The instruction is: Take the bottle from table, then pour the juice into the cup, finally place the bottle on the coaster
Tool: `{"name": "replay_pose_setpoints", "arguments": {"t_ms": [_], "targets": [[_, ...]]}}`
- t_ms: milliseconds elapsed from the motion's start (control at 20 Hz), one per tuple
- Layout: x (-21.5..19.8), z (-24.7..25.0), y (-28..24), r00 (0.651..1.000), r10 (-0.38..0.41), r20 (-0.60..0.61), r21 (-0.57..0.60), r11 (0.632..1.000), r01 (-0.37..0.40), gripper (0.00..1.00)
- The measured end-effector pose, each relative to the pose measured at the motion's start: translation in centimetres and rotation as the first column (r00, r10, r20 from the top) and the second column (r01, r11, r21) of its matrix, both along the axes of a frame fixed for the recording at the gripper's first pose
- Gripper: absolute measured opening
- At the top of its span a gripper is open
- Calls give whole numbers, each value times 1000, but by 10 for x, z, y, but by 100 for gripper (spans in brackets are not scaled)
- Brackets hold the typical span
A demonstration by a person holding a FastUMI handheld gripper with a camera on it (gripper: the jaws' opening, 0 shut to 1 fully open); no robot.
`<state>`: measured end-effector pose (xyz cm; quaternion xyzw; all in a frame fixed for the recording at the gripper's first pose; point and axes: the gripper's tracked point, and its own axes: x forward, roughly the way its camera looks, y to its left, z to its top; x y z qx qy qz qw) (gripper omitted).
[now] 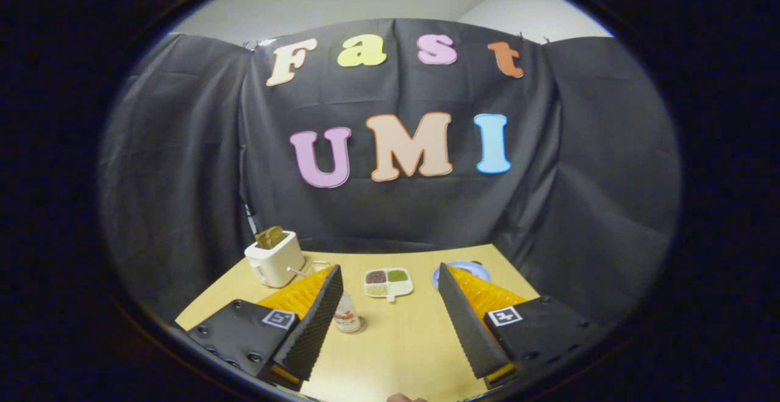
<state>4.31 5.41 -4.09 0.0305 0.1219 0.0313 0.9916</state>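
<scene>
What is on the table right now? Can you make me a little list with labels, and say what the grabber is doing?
table: wooden top in front of a black cloth wall
bottle: small, upright, beside the left finger's inner face, not gripped
toaster: white, with bread in its slots, beyond the left finger
cup: clear, with a straw, beside the toaster, partly hidden
snack tray: white, divided into compartments, beyond the fingers
coaster: bluish disc, partly hidden behind the right finger
gripper: open, fingers wide apart, holding nothing
</scene>
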Motion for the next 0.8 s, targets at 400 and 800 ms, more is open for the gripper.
{"name": "replay_pose_setpoints", "arguments": {"t_ms": [400, 800], "targets": [[-39, 60, -30, 997, -65, 43, -15, 998, 66, 98], [-58, 69, -30, 997, -55, 51, -25, 998, 56, 97]]}}
